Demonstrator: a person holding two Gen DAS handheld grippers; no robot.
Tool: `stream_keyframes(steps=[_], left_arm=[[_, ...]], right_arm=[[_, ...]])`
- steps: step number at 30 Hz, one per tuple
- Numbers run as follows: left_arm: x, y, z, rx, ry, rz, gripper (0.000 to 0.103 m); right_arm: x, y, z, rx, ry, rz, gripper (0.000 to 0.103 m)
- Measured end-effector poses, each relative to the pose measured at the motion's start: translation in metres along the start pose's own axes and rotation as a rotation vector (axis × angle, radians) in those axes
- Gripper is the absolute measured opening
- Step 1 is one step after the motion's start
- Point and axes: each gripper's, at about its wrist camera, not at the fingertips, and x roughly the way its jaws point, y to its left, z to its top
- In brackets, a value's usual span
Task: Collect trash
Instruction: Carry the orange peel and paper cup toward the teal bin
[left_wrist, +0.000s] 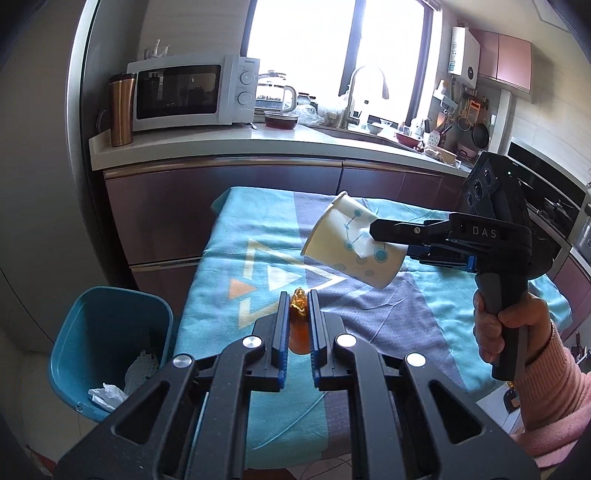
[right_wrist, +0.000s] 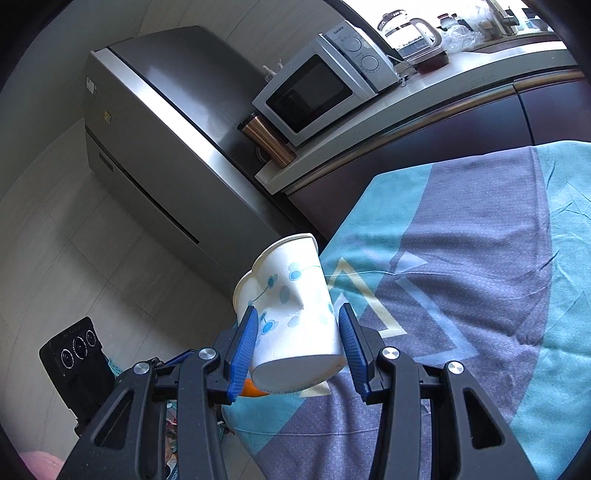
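Paper cup (right_wrist: 291, 314), white, blue-dotted (side dented)

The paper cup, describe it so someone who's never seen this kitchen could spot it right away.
Over the table's teal and grey cloth, the right gripper holds a paper cup in the air, tilted. It is white with blue dots joined by thin lines, its side dented, unlike the small amber wrapper in the left gripper.
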Motion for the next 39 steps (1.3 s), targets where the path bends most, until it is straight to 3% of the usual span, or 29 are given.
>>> stream_keyframes(steps=[14, 27, 39], left_arm=[[-0.025, 0.045, 0.002, -0.051, -0.043, 0.079, 0.010], [-0.050, 0.096, 0.004, -0.104, -0.084, 0.205, 0.010], [-0.042, 0.142, -0.011, -0.167, -0.035, 0.283, 0.010]], right_arm=[[0.049, 0.032, 0.003, -0.040, 0.074, 0.047, 0.043], [0.108, 0.065, 0.008, -0.086, 0.154, 0.090, 0.043], [0.157, 0.087, 0.004, -0.130, 0.238, 0.084, 0.043]])
